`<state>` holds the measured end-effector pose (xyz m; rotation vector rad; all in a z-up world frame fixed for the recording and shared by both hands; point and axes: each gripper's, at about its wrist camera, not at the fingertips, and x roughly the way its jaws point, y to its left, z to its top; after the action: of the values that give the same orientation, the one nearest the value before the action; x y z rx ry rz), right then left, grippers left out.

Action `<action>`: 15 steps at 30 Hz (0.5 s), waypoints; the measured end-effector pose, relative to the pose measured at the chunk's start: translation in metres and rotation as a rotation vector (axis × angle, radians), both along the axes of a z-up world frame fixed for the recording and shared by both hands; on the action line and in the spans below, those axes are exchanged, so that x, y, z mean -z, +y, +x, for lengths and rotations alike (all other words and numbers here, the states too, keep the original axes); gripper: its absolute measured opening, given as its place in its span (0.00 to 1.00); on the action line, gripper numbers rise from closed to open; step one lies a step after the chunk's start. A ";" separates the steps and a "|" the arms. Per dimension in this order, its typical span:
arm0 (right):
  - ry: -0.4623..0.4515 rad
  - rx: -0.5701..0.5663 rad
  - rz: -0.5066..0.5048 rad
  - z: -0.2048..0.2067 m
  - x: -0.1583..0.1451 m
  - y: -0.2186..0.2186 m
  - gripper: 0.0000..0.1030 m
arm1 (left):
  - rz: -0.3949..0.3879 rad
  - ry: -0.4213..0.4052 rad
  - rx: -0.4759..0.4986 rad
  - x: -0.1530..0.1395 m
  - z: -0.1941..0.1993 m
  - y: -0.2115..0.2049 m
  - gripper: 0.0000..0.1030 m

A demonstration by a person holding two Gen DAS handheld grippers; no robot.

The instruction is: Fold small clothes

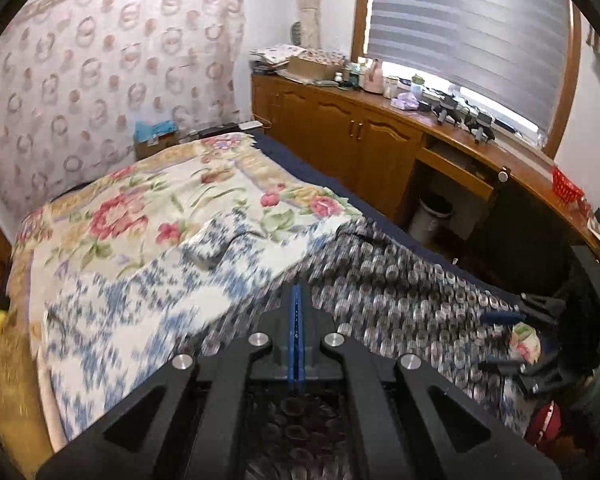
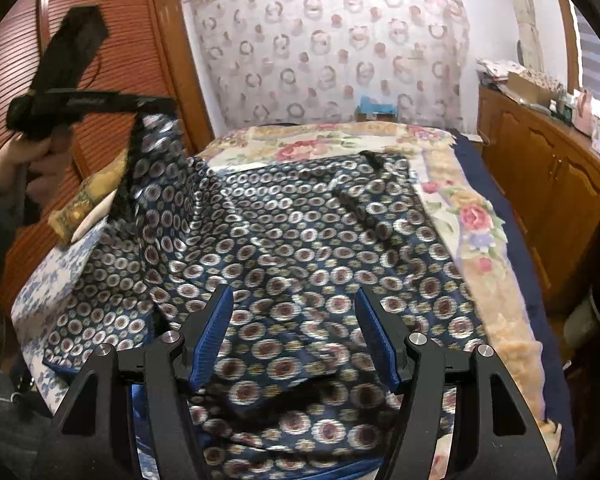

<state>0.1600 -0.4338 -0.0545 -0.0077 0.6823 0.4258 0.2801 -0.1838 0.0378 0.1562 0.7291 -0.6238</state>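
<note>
A navy circle-print garment lay across a floral-covered bed, its edge at ten o'clock lifted and clamped in the left gripper fingers. The right gripper fingers stood apart over the cloth; wooden cabinets lined the wall at three o'clock.

Both wrist cameras are looking down along their fingers over the bed, toward its patterned curtain end; the left sits higher, and both are sharing the bed.
</note>
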 end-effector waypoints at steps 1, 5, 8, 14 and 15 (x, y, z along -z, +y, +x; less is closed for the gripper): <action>0.004 0.008 0.010 0.002 0.000 -0.005 0.63 | 0.002 -0.005 0.007 -0.002 0.007 -0.010 0.00; 0.018 0.030 0.025 0.008 0.001 -0.018 0.63 | -0.022 -0.035 0.007 -0.011 0.030 -0.036 0.00; 0.030 0.039 0.031 0.009 0.001 -0.022 0.63 | -0.049 -0.049 -0.006 -0.015 0.039 -0.042 0.00; 0.046 0.007 0.056 0.006 -0.001 -0.015 0.63 | -0.042 -0.051 -0.036 -0.007 0.048 -0.038 0.00; 0.047 -0.005 0.059 0.005 -0.002 -0.011 0.63 | -0.037 -0.040 -0.037 -0.004 0.049 -0.037 0.00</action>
<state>0.1650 -0.4447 -0.0529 0.0569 0.7155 0.4518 0.3288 -0.2205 0.0420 0.1205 0.6799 -0.5970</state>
